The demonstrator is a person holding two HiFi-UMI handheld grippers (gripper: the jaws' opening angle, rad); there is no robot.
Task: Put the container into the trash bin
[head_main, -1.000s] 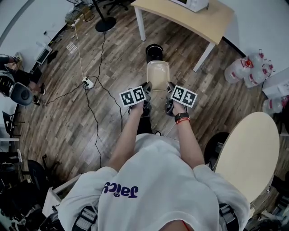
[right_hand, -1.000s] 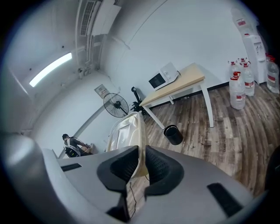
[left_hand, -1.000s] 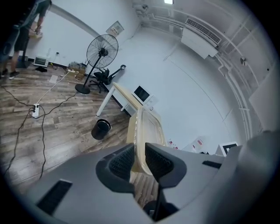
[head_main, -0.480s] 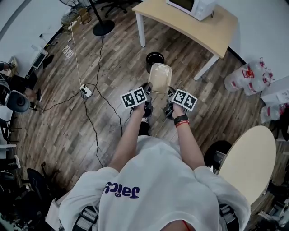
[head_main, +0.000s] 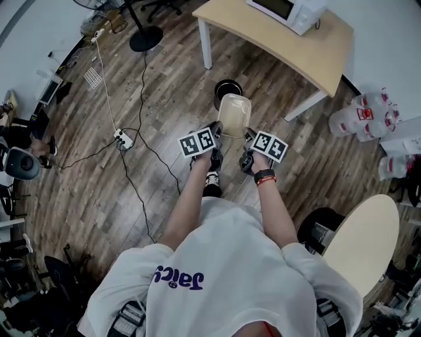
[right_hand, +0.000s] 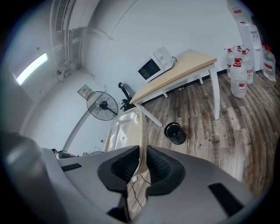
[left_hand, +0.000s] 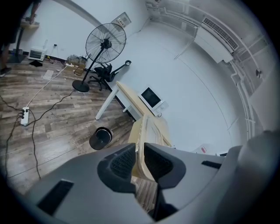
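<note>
A translucent beige container hangs above the wooden floor, held by its two long sides. My left gripper pinches its left rim, jaws closing on the thin wall. The right gripper is shut on the right rim. Just beyond the container's far end stands a small black round trash bin, its near side hidden by the container. The left gripper view shows the bin on the floor left of the jaws; the right gripper view shows the bin right of the jaws.
A light wooden table with a microwave stands right behind the bin. A standing fan, a cable and a power strip are at the left. Water bottles and a round table are at the right.
Both grippers have carried the container forward together. The bin and the table lie nearer and lower in the head view, and the container's far end now overlaps the bin.
</note>
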